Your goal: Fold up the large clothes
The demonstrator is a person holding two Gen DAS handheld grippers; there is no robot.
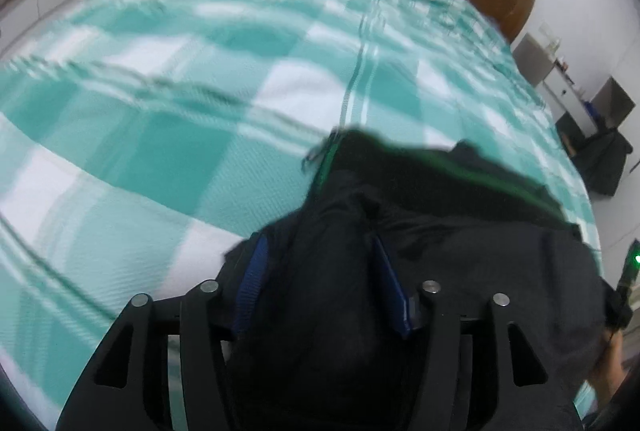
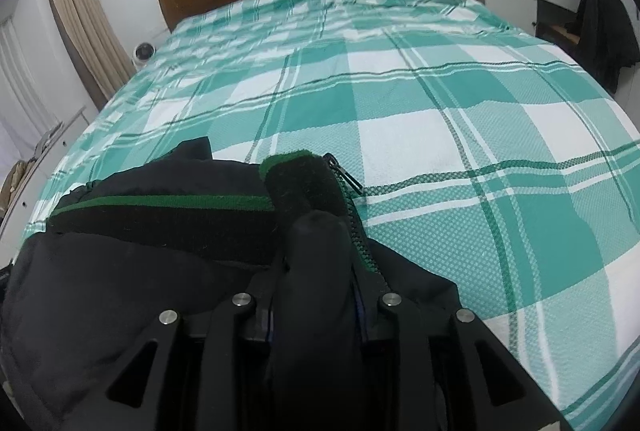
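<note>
While the black jacket (image 2: 132,271) lies at the near edge of the bed (image 2: 440,103), my left claw (image 1: 320,271) and my right claw (image 2: 316,267) each grasp its fabric.

black jacket (image 2: 120,271) pinched, checked bedspread (image 2: 440,103)

A black padded jacket (image 2: 120,271) lies bunched at the near edge of the bed (image 2: 440,111), directly ahead of and between the fingers of each hand-held gripper. Its fleecy collar, edged with a green stripe, stands just beyond the right hand-held gripper (image 2: 316,311), with an open zipper (image 2: 352,207) running down its right side. A fold of the fabric (image 1: 328,291) is pinched in the left hand-held gripper (image 1: 324,295).
</note>
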